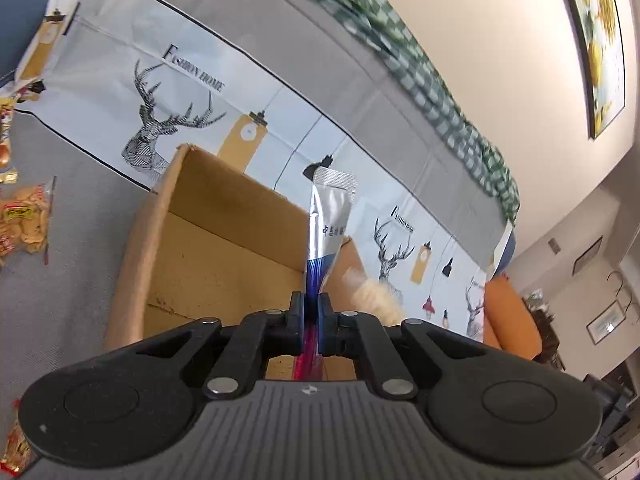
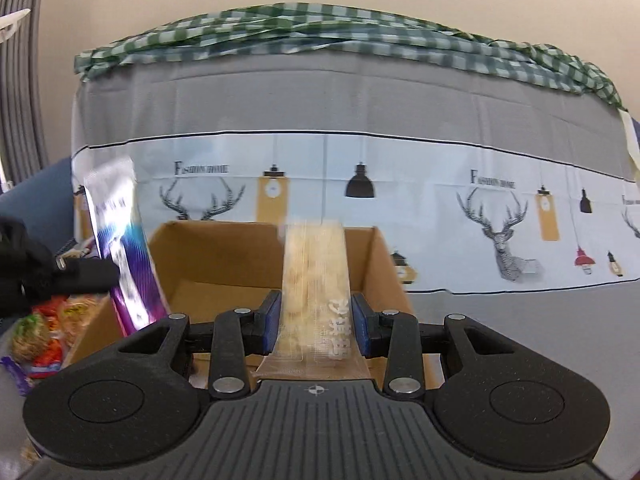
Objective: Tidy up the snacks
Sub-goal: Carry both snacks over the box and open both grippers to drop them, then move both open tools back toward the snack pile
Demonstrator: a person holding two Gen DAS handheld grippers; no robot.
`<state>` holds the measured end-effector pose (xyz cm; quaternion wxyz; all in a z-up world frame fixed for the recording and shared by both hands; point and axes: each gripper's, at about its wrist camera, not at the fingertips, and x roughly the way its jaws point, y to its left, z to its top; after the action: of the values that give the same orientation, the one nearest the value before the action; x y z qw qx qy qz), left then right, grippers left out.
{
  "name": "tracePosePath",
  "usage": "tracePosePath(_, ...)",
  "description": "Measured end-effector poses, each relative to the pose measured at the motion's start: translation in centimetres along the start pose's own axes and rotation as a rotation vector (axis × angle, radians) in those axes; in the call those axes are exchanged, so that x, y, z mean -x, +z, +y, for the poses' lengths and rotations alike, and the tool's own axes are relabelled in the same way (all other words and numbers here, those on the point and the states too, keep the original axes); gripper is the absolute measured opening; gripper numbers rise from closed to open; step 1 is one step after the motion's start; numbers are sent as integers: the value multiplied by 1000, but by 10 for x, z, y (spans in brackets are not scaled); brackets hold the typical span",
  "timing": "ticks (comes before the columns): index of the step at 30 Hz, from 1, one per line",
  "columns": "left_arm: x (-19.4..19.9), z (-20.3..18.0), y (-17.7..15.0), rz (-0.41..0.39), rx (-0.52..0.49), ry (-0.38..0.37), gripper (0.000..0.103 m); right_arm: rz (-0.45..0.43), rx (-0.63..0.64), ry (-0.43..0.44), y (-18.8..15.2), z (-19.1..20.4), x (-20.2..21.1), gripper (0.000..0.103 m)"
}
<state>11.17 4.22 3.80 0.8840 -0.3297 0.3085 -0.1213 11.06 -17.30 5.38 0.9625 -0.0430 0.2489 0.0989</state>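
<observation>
My left gripper (image 1: 311,309) is shut on a slim silver and blue snack sachet (image 1: 329,224) that stands upright above an open cardboard box (image 1: 208,236). In the right wrist view the same sachet (image 2: 118,240) shows at the left, held by the black left gripper, blurred. My right gripper (image 2: 315,320) is shut on a clear packet of pale crisp snack (image 2: 316,272) with white lettering, held over the same cardboard box (image 2: 384,256). That pale packet (image 1: 374,294) appears blurred just right of the sachet in the left wrist view. I see nothing lying inside the box.
The box sits on a grey sofa covered by a deer-print cloth (image 2: 500,208), with a green checked cloth (image 2: 360,28) along the top. Loose snack packets lie left of the box (image 1: 24,220) (image 2: 44,328). An orange cushion (image 1: 508,316) is at the right.
</observation>
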Motion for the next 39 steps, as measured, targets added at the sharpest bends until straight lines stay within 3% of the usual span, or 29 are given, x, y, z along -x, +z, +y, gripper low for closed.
tracePosePath(1,-6,-1,-1,4,-2,-4,5,1,5,-6,0,-2,-1,37)
tracePosePath(3,-17,-1,-2,18,1,-12,5,14,15,-16,-3,-12,-6,23)
tracePosePath(7,-34,0,-6,50,21,-21,5,65,-6,-15,-11,-26,-15,15)
tracePosePath(13,-41,4,-4,59,47,-23,6,122,-34,-9,-14,-27,-29,15)
tracePosePath(15,-42,7,-4,73,61,-22,7,119,-31,-4,-14,-22,-30,20)
tracePosePath(16,-42,9,-4,77,72,-28,8,115,-29,-1,-14,-20,-29,28)
tracePosePath(17,-41,11,-3,83,81,-32,12,111,-25,-1,-13,-19,-28,38)
tracePosePath(19,-40,14,-1,85,88,-20,29,104,-16,-6,-13,-14,-28,47)
tracePosePath(20,-39,15,-1,82,90,-13,30,104,-12,-9,-12,-12,-28,49)
tracePosePath(32,-26,22,4,69,102,3,30,102,5,2,-14,-5,-27,51)
tracePosePath(39,-10,22,10,21,61,15,29,59,59,70,-13,14,-21,51)
